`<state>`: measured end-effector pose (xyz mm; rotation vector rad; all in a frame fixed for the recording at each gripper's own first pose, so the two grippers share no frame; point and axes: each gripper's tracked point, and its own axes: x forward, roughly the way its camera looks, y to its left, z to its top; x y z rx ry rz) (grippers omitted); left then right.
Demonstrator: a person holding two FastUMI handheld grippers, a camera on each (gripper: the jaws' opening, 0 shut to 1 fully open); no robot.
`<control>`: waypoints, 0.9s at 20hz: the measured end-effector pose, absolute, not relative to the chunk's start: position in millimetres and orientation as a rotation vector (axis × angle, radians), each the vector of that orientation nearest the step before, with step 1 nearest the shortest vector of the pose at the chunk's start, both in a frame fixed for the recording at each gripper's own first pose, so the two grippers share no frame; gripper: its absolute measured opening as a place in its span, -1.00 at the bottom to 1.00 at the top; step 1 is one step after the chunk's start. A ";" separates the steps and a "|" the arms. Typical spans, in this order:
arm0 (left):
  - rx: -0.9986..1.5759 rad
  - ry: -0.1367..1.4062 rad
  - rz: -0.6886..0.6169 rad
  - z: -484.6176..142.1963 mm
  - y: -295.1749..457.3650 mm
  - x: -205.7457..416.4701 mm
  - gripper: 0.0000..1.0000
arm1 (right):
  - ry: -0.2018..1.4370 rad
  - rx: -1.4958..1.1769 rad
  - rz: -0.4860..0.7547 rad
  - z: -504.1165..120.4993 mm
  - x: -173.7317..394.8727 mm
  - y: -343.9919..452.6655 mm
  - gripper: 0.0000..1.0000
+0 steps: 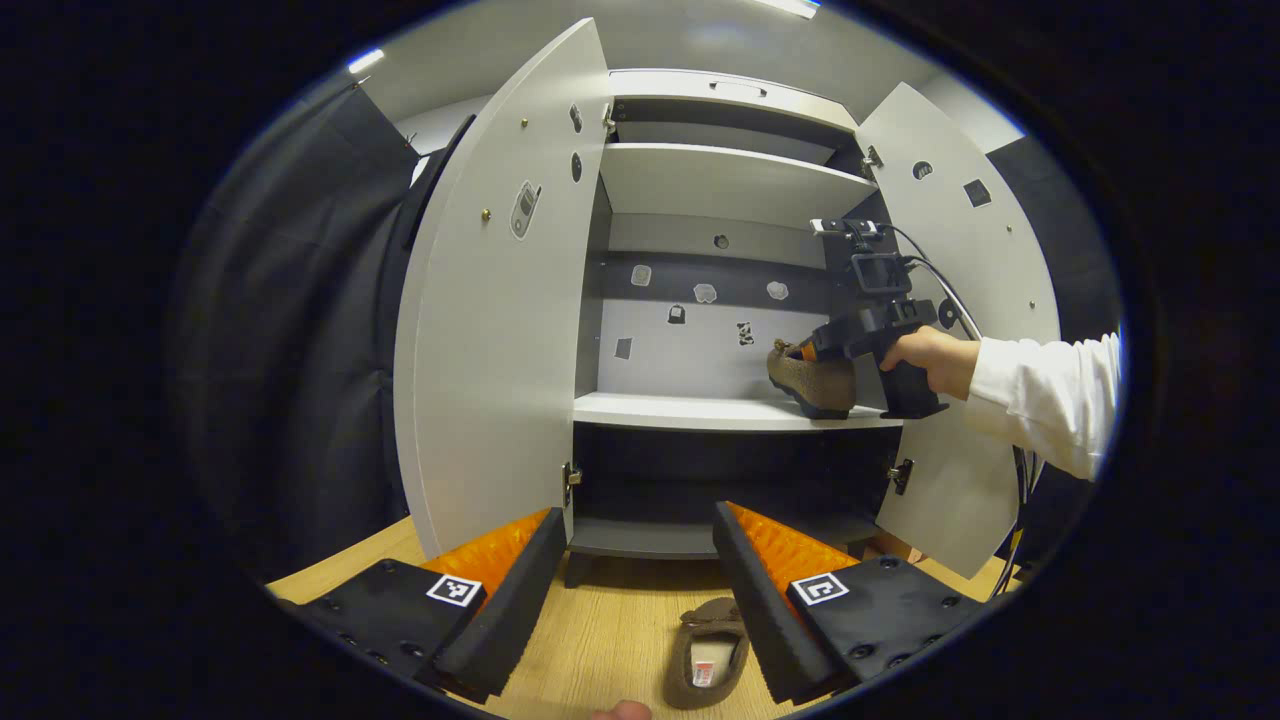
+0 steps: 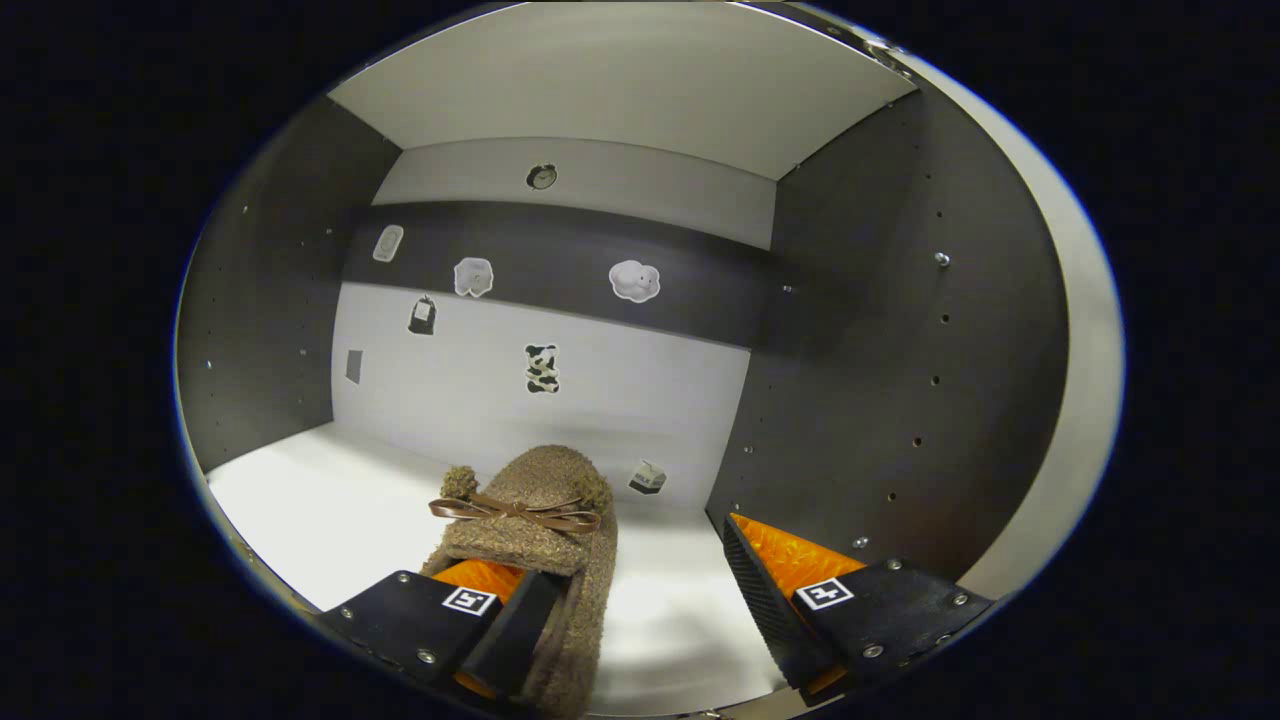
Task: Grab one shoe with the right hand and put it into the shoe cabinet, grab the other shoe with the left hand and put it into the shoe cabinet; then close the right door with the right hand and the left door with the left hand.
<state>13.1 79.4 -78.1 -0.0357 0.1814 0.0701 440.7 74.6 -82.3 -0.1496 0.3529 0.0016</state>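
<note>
The shoe cabinet (image 1: 720,180) stands with both doors swung wide. A brown fuzzy shoe (image 1: 815,380) with a bow rests on the white middle shelf (image 1: 690,410), at its right end. In the right gripper view that shoe (image 2: 540,500) lies toe-inward on the shelf (image 2: 320,500). My right gripper (image 2: 640,560) is open, one finger (image 2: 500,620) in the shoe's opening and the other well clear to the right. A hand in a white sleeve holds this right gripper (image 1: 805,352). The second shoe (image 1: 705,655) lies on the wooden floor below my open left gripper (image 1: 637,515).
The left door (image 1: 500,300) and the right door (image 1: 960,250) both angle out toward me. An upper shelf (image 1: 730,175) and a dark lower compartment (image 1: 720,480) sit above and below the middle shelf. The cabinet's dark side wall (image 2: 880,330) is close on the right gripper's right.
</note>
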 end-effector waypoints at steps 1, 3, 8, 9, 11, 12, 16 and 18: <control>-0.038 0.189 0.057 -79.7 74.7 11.3 0.93 | 0.422 -0.112 0.014 -95.0 442.9 78.9 0.86; -0.022 0.186 0.042 -79.7 72.3 14.5 0.94 | 0.483 -0.078 0.046 -92.4 435.9 81.7 0.85; -0.027 0.200 0.017 -86.8 66.5 15.9 0.89 | 0.789 0.041 0.119 -107.8 440.1 92.0 0.89; -0.025 0.200 0.012 -87.2 65.6 15.8 0.89 | 0.825 0.103 0.125 -103.4 439.3 95.7 0.89; -0.014 0.195 0.010 -88.3 67.0 16.5 0.94 | 0.912 0.199 0.181 -94.6 424.5 106.7 0.88; -0.014 0.193 0.010 -89.0 67.7 16.8 0.94 | 0.949 0.225 0.203 -91.4 416.1 111.5 0.88; -0.031 0.181 -0.001 -86.7 69.0 17.9 0.94 | 0.808 0.210 0.190 -56.3 417.1 110.7 0.89; -0.027 0.174 -0.010 -85.4 69.4 19.2 0.93 | 0.693 0.200 0.203 -27.4 406.3 118.0 0.89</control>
